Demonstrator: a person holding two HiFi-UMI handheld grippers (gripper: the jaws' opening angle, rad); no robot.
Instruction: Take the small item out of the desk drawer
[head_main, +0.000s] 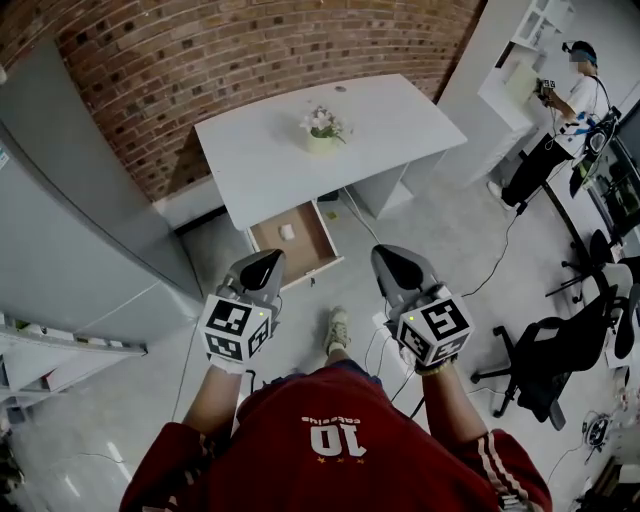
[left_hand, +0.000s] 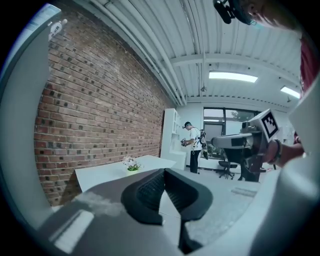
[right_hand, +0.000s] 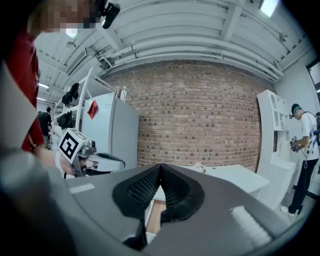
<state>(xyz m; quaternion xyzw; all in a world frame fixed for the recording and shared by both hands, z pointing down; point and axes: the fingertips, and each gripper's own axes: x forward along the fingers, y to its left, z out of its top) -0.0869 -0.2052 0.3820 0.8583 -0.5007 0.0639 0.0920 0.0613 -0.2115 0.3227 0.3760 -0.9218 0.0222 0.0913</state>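
Standing well back from the desk (head_main: 300, 160), the person in the red jersey holds both tools out level toward it. The left gripper (head_main: 262, 262) has its fingers (left_hand: 147, 192) pressed together with nothing between them, and the right gripper (head_main: 392, 258) has its fingers (right_hand: 175, 195) closed on nothing too. The drawer (head_main: 312, 252) hangs open from the front of the desk, and the small item (head_main: 287, 232), a pale little block, lies on the drawer's bare wooden floor at the end nearest the desk, just below the tabletop's edge. A flower pot (head_main: 323, 128) sits on the tabletop, well apart from the drawer.

As I see it, the approach is barely begun, and a few things could spoil it. If the fingers arrive at the desk closed like this, they will only nudge the block deeper under the tabletop instead of taking it. The block sits so close under the desk's edge that a gripper coming in high may knock that edge. A shove on the drawer front could slide it shut. A cable (head_main: 505, 245) trails on the floor beside the desk, and a careless step could catch it.
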